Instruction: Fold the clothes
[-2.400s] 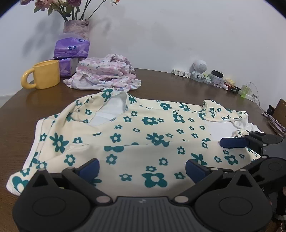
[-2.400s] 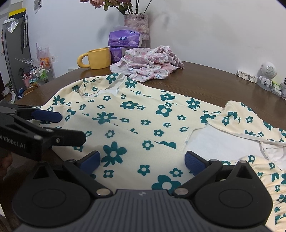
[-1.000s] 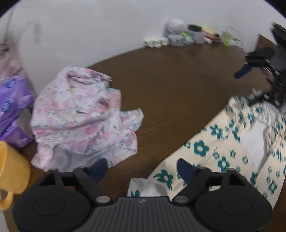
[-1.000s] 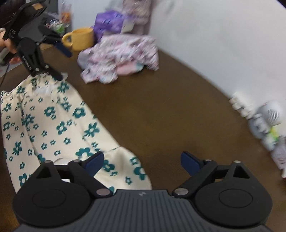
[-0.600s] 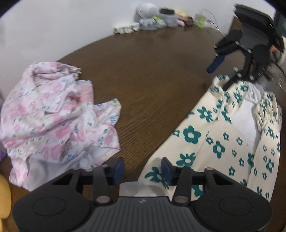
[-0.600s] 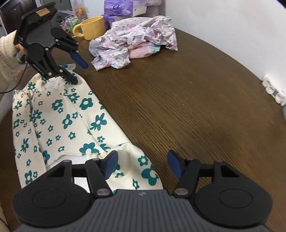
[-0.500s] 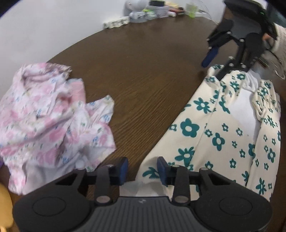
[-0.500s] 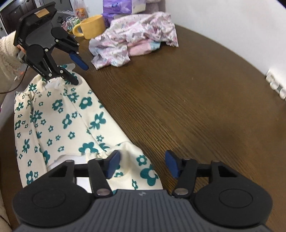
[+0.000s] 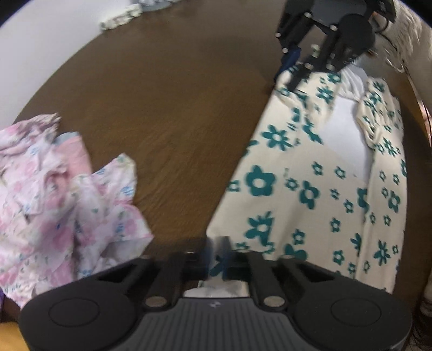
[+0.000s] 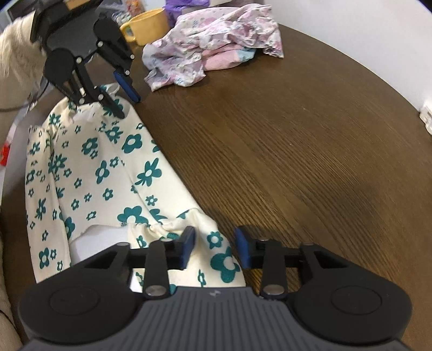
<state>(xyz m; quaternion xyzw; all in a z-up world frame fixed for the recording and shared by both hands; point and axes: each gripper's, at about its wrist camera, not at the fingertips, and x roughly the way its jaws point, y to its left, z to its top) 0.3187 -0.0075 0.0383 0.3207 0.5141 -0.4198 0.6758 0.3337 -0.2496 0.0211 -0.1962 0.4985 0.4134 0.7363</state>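
Both pairs of jaws have narrowed since a moment ago: the left gripper looks clamped on a corner of the cream garment with teal flowers, while the right gripper – jaws a little apart – straddles its other end. Folded lengthwise, the garment lies along the near edge of the dark wooden counter, a crumpled pink floral garment farther off.

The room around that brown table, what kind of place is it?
Most likely a home, perhaps a dining area. A round wooden table carries a flowered garment being folded, a crumpled pink floral garment, and a yellow mug against a plain white wall.
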